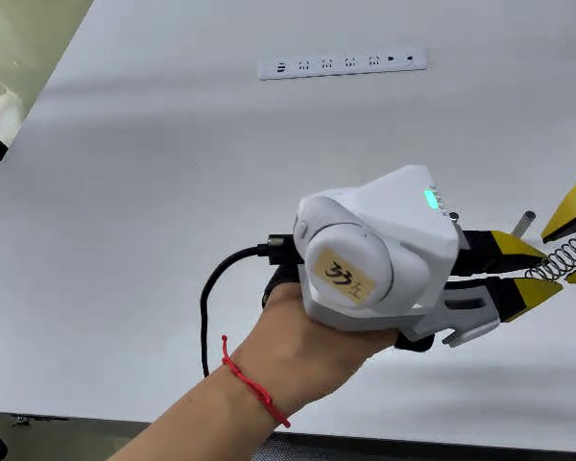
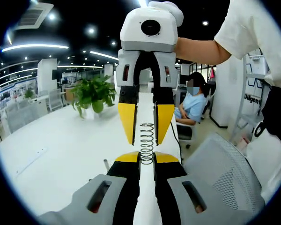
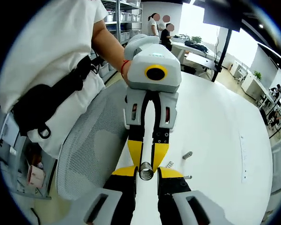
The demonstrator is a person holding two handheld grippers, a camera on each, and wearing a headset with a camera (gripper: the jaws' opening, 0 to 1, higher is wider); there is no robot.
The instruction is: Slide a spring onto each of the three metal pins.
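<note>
- Currently left claw [image 1: 549, 271], carried by a hand [image 1: 298, 346], is clenching one end of a coiled grey wire spring [image 2: 147, 136].
- Right claw [image 3: 146, 172] is sitting released, jaws parted on either side of the spring's far end.
- Spring is hanging between both claws, above the white tabletop [image 1: 173, 192].
- Short silver metal pin [image 1: 525, 223] is resting on the tabletop near the claw tips.

The spring [image 1: 568, 257] is shiny metal wire, the pin [image 1: 524, 223] dull metal. The shell of the left gripper [image 1: 549, 271] is smooth white plastic; the desk [image 1: 173, 173] matt.
</note>
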